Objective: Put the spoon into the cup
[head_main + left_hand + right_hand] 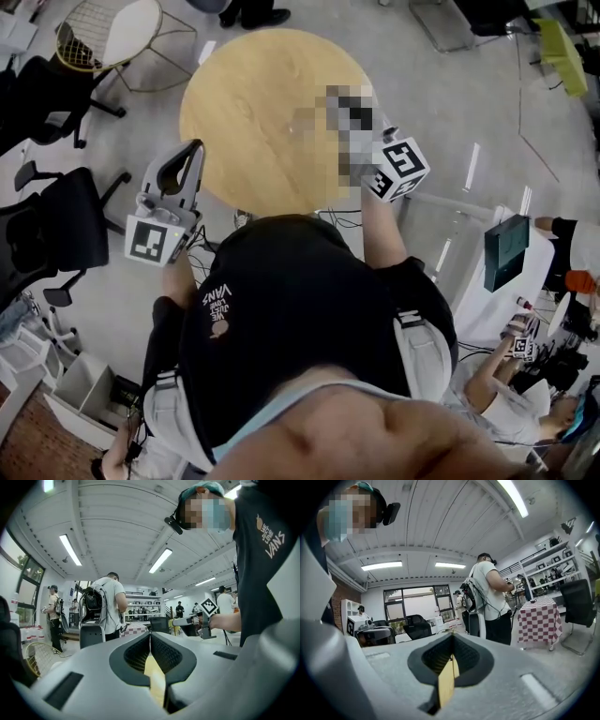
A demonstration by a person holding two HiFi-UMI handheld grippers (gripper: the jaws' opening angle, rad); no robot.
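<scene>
Spoon and cup show in none of the views. The round wooden worktop looks bare where it can be seen, though a blurred patch covers part of its right side. The left claw has its jaws pressed together with nothing between them, and the right claw is likewise closed and empty. Both point level across the room, the left toward a person in a white shirt, not down at the worktop. That suggests a ready pose with the task not under way.
</scene>
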